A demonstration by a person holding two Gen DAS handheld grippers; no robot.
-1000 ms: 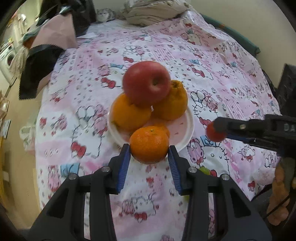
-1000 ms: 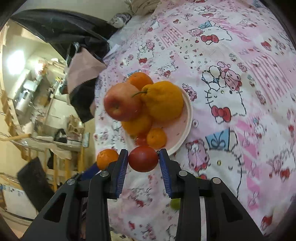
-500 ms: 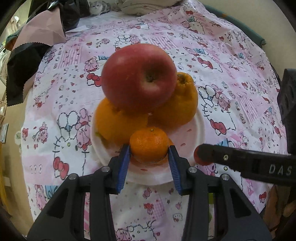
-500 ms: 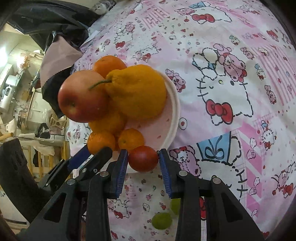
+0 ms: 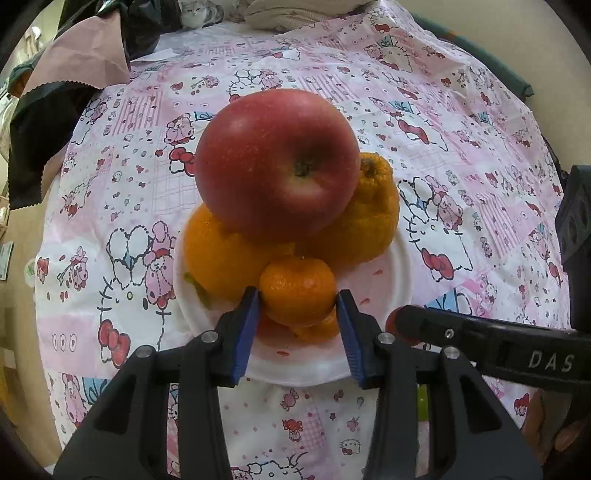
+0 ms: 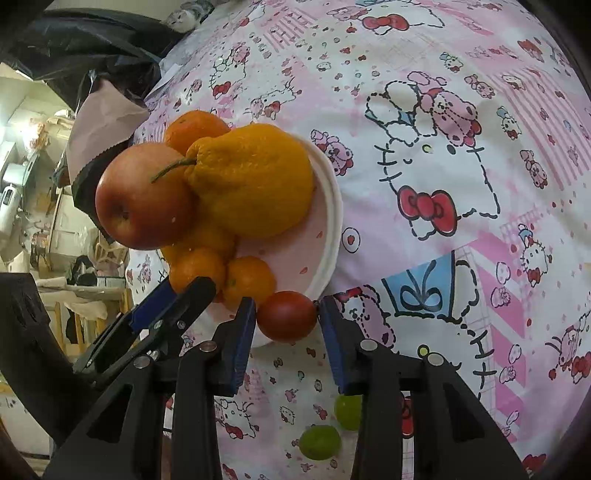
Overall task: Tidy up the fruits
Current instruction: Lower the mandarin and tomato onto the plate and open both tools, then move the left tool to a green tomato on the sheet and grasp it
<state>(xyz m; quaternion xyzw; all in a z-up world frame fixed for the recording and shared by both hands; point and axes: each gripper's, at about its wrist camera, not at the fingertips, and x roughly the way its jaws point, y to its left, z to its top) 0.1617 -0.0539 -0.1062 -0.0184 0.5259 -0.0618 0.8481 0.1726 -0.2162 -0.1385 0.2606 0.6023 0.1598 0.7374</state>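
**Desk:** What lies around the fruit?

**Photographer:** At far left, dark and pink fabric (image 5: 85,59) is heaped at the table's edge and a cat (image 5: 195,13) sits at the far end. A pink cartoon-print cloth (image 5: 461,147) covers the table. At centre, a white plate (image 5: 388,280) carries an apple (image 5: 277,162) stacked on oranges.

**Desk:** And the claws?

**Photographer:** The left claw (image 5: 297,295) grips a mandarin (image 5: 297,284) over the plate. The right claw (image 6: 287,306) is easing apart around a red fruit (image 6: 287,317) at the plate's near rim, with both pads on it.

**Desk:** Anything obscured?

**Photographer:** The fruit beneath the mandarin is mostly hidden. One of the two green fruits (image 6: 319,441) is half behind a claw finger.
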